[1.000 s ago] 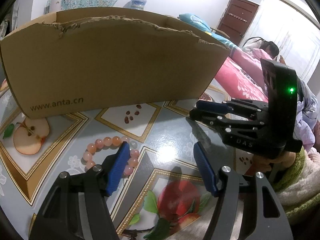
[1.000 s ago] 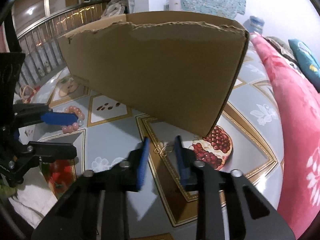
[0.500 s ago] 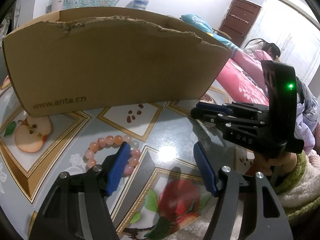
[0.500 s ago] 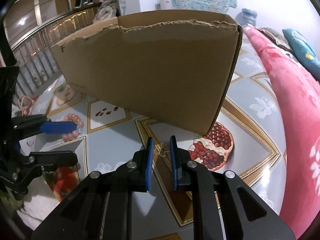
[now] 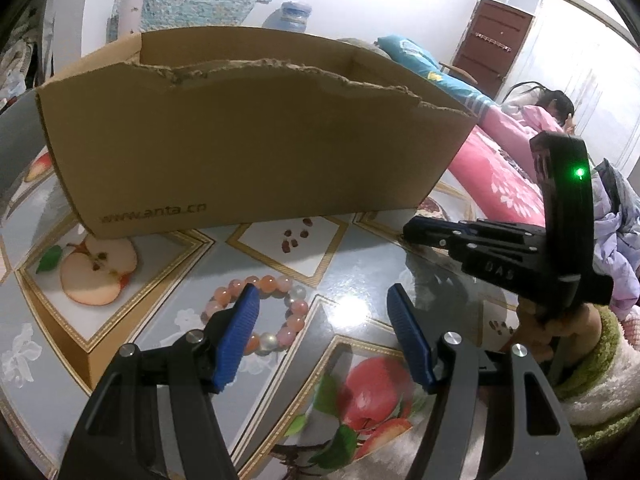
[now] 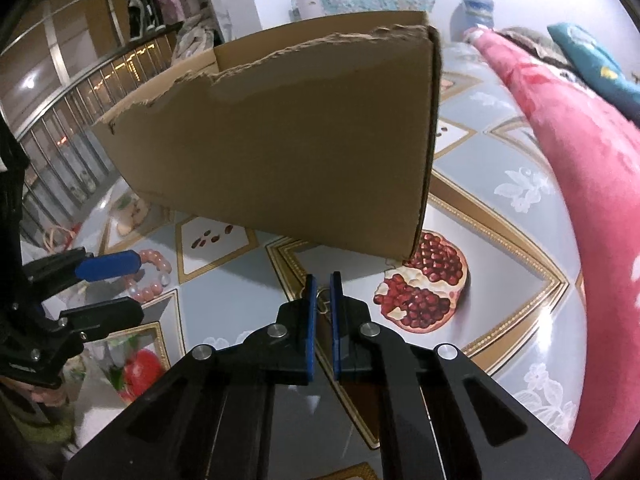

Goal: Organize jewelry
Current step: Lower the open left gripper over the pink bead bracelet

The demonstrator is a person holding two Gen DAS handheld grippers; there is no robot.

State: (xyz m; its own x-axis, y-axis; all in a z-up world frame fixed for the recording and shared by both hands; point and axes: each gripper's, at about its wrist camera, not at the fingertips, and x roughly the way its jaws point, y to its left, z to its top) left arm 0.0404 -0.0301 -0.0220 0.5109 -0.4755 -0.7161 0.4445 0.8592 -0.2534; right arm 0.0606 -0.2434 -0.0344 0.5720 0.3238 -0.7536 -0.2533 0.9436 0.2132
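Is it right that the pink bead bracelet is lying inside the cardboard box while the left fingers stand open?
Not quite. The left wrist view shows the pink bead bracelet on the table in front of the cardboard box, not inside it. The left gripper fingers do stand open.

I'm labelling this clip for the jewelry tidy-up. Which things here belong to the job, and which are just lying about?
Part of the job:
- pink bead bracelet, under the open left gripper
- small thin gold wire piece, between the right gripper pads
- torn brown cardboard box

Just lying about:
- pink floral blanket
- teal pillow
- fruit-print tablecloth
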